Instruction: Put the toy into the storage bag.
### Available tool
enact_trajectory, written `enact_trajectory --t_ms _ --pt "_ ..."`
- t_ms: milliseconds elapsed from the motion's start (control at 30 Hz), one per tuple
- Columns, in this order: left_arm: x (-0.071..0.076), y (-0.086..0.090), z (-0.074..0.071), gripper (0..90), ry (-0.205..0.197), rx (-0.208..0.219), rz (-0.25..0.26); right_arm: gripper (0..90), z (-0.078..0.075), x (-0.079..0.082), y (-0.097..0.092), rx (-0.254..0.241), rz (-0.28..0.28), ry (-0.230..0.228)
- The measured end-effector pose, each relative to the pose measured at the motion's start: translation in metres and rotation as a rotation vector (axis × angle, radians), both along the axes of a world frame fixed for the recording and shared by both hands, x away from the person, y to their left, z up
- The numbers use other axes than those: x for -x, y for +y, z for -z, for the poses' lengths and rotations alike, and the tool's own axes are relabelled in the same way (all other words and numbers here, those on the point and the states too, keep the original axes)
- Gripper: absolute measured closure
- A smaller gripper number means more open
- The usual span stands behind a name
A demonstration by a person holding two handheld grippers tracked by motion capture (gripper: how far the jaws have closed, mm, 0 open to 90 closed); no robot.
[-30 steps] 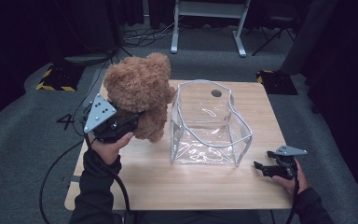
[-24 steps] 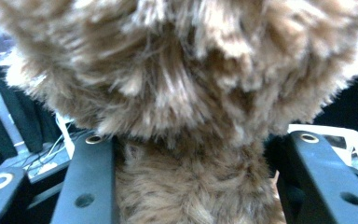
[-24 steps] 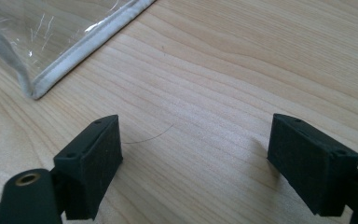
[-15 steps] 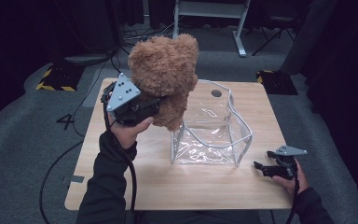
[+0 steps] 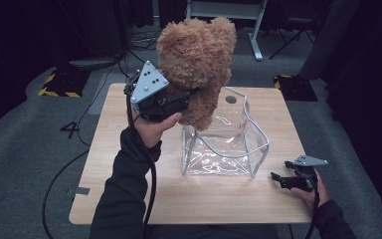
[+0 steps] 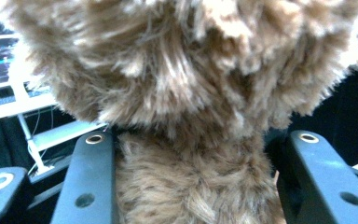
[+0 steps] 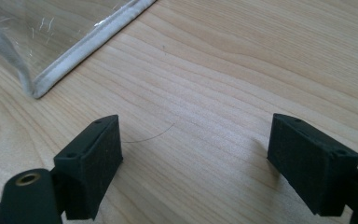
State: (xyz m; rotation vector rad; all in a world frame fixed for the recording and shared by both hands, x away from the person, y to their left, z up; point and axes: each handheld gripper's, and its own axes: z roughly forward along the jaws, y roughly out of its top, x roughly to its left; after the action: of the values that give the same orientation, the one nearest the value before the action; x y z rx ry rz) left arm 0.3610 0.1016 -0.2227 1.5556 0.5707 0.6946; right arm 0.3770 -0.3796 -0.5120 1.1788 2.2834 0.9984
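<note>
A brown furry teddy bear (image 5: pixel 199 64) hangs in the air above the left rim of a clear plastic bag (image 5: pixel 224 139) that stands open on the wooden table (image 5: pixel 129 149). My left gripper (image 5: pixel 181 102) is shut on the bear's body, level with the bag's top; in the left gripper view the fur (image 6: pixel 186 186) bulges between both jaws. My right gripper (image 5: pixel 278 180) rests low at the table's right front, open, with bare wood between its pads (image 7: pixel 93 158). The bag's white-edged corner (image 7: pixel 51 79) lies just ahead of it.
The bag has white piping and a dark round snap (image 5: pixel 231 99) on its far wall. Cables trail off the table's left side. Yellow-black marked bases (image 5: pixel 59 84) and a white stand (image 5: pixel 224 10) sit on the grey floor beyond.
My left gripper has lifted the teddy bear off the table and carried it up and right, over the bag's left edge. The right gripper has stayed put.
</note>
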Motion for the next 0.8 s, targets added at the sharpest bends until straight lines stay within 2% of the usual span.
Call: enact_trajectory --t_ms 67,133,233,367,433,467,700,800 --pt "0.001 -0.011 -0.004 49.5 -0.002 -0.006 0.028 17.5 0.000 0.000 0.000 0.000 -0.002 0.001" --pt "0.000 -0.014 -0.004 49.5 -0.002 -0.007 0.034 17.5 0.000 0.000 0.000 0.000 -0.002 0.001" --pt "-0.002 -0.027 -0.004 49.5 -0.002 -0.006 0.049 17.5 0.000 0.000 0.000 0.000 -0.002 0.001" --pt "-0.009 -0.044 0.000 49.4 0.023 0.009 0.075 17.5 0.000 0.000 0.000 0.001 -0.003 0.003" --pt "-0.010 -0.046 0.001 49.5 0.026 0.007 0.083 17.5 0.000 0.000 0.000 0.000 -0.003 0.003" --pt "-0.013 -0.054 0.005 49.5 0.036 0.018 0.090 17.5 0.000 0.000 0.000 0.000 -0.003 0.003" --pt "-0.024 -0.075 0.013 49.4 0.067 0.017 0.081 17.6 0.000 0.000 0.000 0.000 -0.004 0.003" --pt "-0.029 -0.083 0.018 49.5 0.089 0.035 0.055 17.6 0.000 0.000 0.000 0.000 -0.008 0.003"
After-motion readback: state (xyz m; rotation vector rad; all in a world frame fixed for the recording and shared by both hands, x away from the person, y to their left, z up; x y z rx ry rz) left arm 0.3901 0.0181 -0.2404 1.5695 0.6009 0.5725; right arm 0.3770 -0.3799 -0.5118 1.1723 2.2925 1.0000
